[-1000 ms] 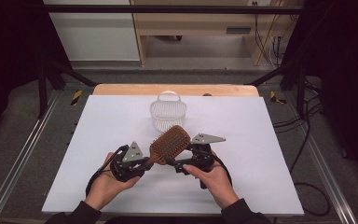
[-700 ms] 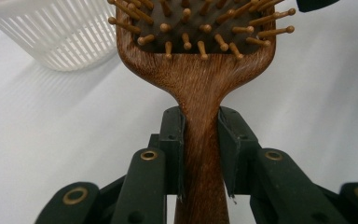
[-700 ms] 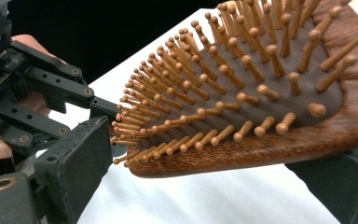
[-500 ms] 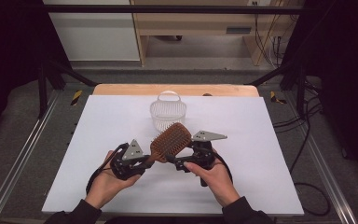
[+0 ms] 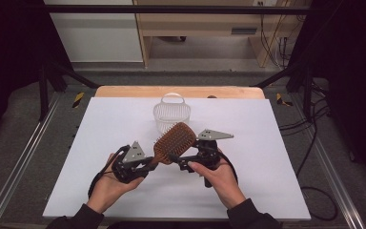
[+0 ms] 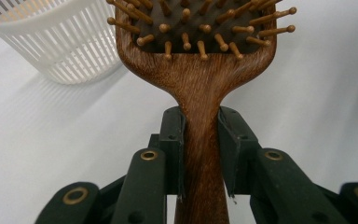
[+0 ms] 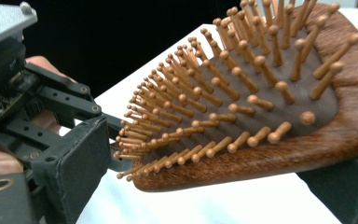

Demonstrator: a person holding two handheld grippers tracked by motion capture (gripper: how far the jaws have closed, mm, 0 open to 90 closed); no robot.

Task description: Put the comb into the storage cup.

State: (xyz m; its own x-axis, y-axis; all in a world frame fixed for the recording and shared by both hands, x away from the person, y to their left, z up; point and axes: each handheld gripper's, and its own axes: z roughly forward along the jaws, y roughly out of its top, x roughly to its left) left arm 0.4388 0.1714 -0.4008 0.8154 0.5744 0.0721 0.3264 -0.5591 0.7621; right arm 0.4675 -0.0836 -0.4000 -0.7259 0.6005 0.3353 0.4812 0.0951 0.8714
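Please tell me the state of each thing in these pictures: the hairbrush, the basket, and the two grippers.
hairbrush: lifted off the table, bristles facing the person, held at the handle.
left gripper: shut on the hairbrush handle.
right gripper: jaws on either side of the brush head; whether they press it I cannot tell.
basket: upright on the white table, handle up; I cannot tell if anything is inside.

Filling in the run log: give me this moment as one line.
left gripper: shut on hairbrush handle | right gripper: jaws around brush head | brush: lifted off table | basket: behind
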